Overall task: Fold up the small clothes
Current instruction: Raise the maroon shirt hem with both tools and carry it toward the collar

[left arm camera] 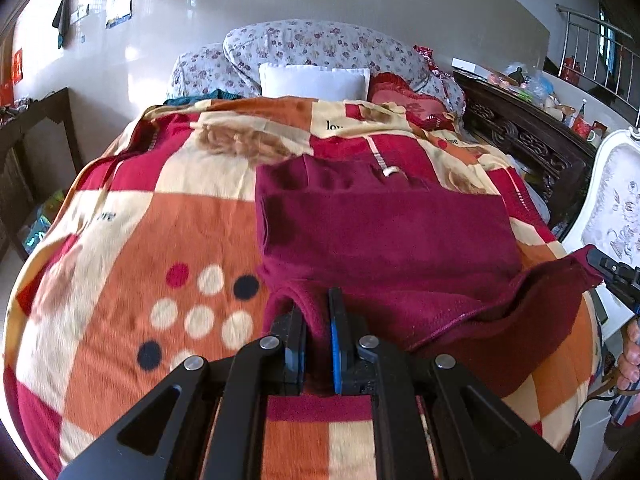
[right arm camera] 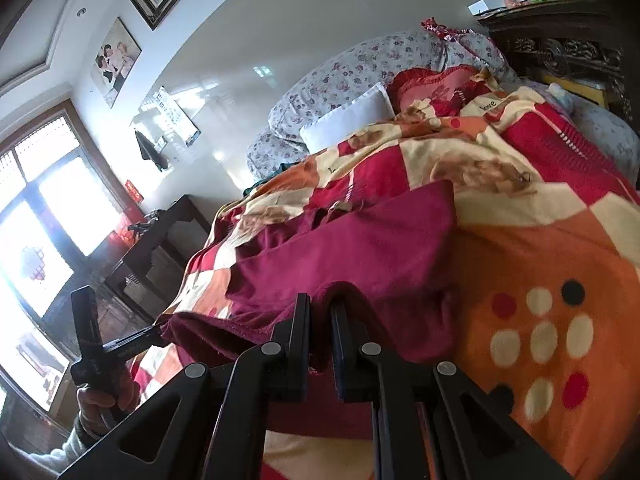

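Note:
A dark red fleece garment (left arm camera: 384,224) lies partly folded on a patterned blanket (left arm camera: 160,240) on a bed. My left gripper (left arm camera: 318,312) is shut on the garment's near left corner. My right gripper (right arm camera: 320,312) is shut on the near right corner of the garment (right arm camera: 352,248). The near hem hangs lifted between the two grippers. The right gripper also shows at the right edge of the left wrist view (left arm camera: 600,268), pinching the corner. The left gripper shows at the left of the right wrist view (right arm camera: 154,332).
White pillow (left arm camera: 314,80) and floral quilt (left arm camera: 320,44) lie at the bed's head. A carved dark wood cabinet (left arm camera: 528,132) and a white chair (left arm camera: 612,200) stand on the right. A dark side table (left arm camera: 36,120) stands on the left.

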